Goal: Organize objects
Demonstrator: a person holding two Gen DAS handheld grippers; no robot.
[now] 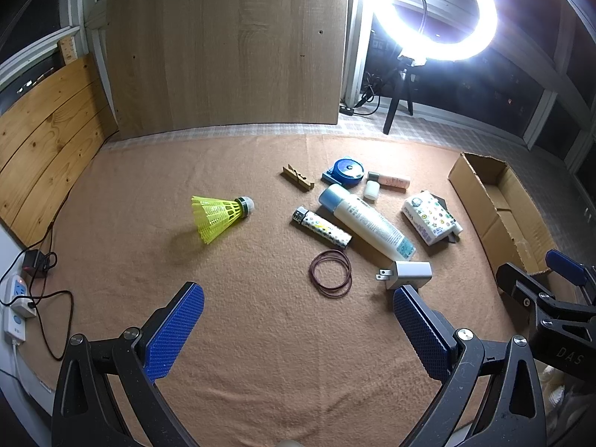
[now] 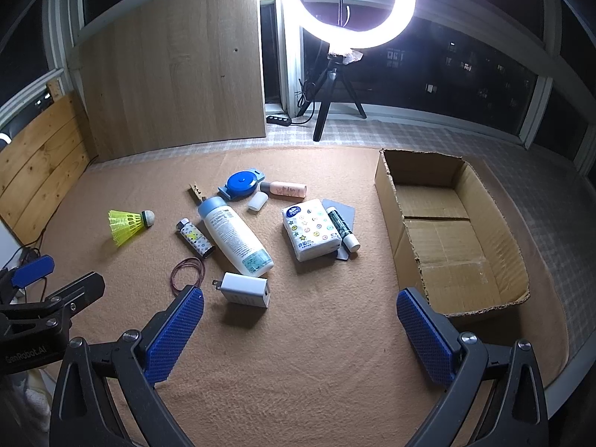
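Observation:
Loose objects lie on a tan blanket: a yellow shuttlecock, a white lotion bottle, a lighter, rubber bands, a white charger, a tissue pack, a blue tape measure, a clothespin, a pink tube. An open cardboard box stands at the right. My left gripper and right gripper are open, empty, hovering near the charger.
A ring light on a tripod stands behind the blanket. A wooden board leans at the back. Power strips and cables lie at the left edge. A green-capped stick rests on a grey card beside the tissue pack.

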